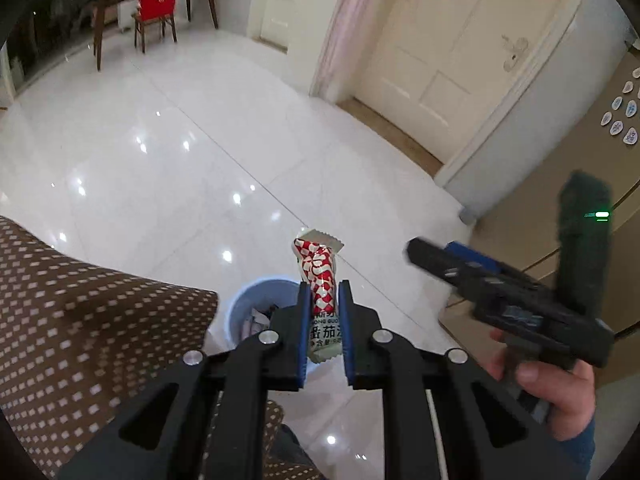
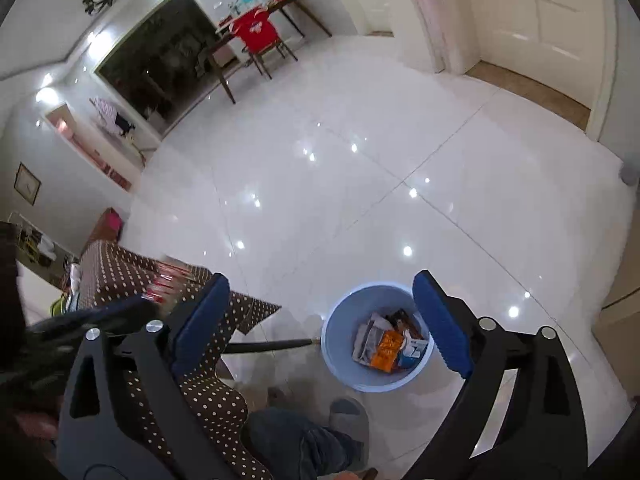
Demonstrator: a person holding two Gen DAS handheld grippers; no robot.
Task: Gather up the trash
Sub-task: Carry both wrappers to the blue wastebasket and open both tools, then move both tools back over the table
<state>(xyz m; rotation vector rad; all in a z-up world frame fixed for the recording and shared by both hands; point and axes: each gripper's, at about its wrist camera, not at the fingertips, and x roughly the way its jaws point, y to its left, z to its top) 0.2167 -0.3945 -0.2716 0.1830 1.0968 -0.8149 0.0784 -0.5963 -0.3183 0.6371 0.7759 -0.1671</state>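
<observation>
While half-full, bin [image 2: 340, 360] holds crumpled wrappers [image 2: 386, 346].

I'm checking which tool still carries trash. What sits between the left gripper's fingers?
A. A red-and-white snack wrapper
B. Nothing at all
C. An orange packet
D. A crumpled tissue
A: the left gripper is shut on the red-and-white snack wrapper, which stands up between its blue pads above the blue bin; the orange packet lies inside the bin.
</observation>
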